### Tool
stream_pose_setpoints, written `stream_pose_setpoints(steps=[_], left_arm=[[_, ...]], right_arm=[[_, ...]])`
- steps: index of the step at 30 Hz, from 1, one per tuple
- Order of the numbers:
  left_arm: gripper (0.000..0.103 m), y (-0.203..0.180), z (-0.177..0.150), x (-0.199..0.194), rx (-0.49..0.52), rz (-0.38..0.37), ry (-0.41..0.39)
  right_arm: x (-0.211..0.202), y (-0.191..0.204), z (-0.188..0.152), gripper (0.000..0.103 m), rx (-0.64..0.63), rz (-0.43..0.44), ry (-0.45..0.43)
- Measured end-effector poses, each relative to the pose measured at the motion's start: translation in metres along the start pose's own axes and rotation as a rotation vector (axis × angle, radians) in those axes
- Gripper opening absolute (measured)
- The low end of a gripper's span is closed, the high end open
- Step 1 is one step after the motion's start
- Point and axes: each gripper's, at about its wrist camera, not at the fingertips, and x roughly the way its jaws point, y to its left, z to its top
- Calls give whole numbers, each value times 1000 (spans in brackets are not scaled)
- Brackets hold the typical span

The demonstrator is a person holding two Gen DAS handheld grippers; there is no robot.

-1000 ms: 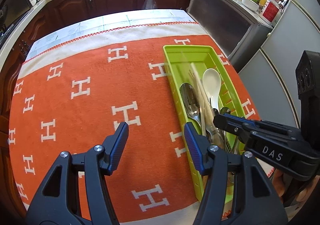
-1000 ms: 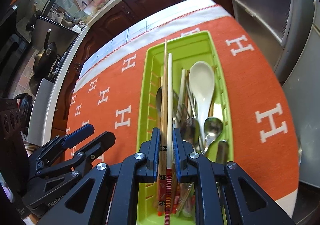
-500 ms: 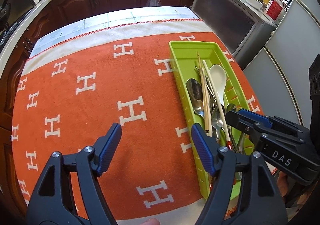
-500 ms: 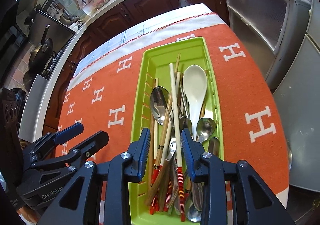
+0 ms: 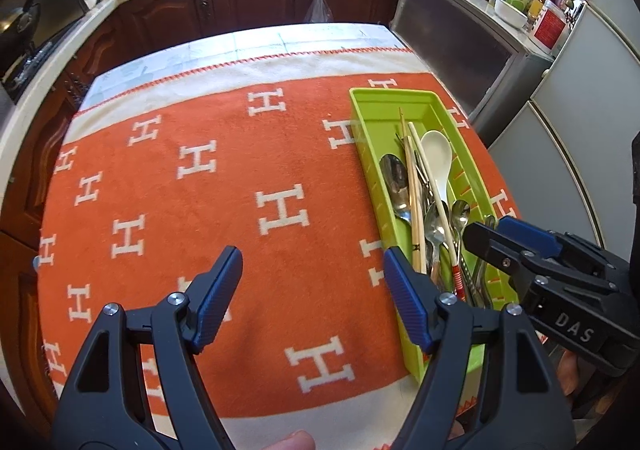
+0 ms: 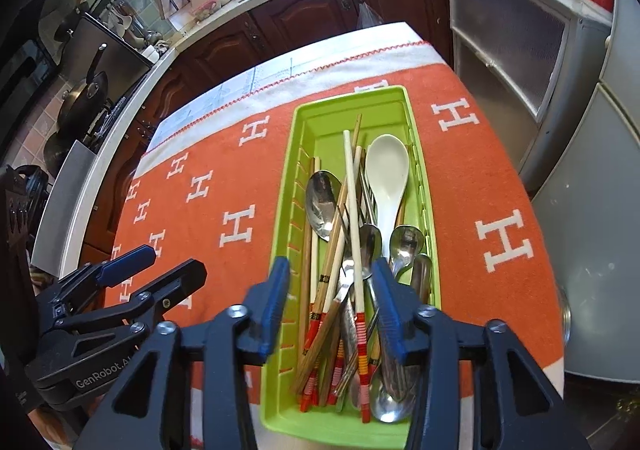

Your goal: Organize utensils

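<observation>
Both tongs are empty: the right gripper (image 6: 330, 300), jaws just opening, hangs over the green tray (image 6: 404, 98), while the left gripper (image 5: 312, 296) gapes above the orange cloth (image 5: 208, 210). Chopsticks (image 6: 352, 218) and spoons (one white (image 6: 387, 174)) lie jumbled inside the tray.

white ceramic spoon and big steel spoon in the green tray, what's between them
In the right wrist view, chopsticks lie between the white ceramic spoon and the large steel spoon in the green plastic tray.
</observation>
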Motion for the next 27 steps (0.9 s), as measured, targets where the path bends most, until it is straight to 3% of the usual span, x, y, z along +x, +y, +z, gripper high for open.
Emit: stream_pose_setpoints(steps=[11, 20, 27], left_arm=[[71, 31, -27, -59, -59, 153, -111], [79, 51, -54, -119, -115, 236, -226], [81, 62, -69, -146, -163, 269, -286]], right_arm=[[-54, 40, -21, 89, -62, 3, -96], [-99, 92, -35, 96, -133, 52, -206], [-117, 123, -49, 96, -186, 78, -237]])
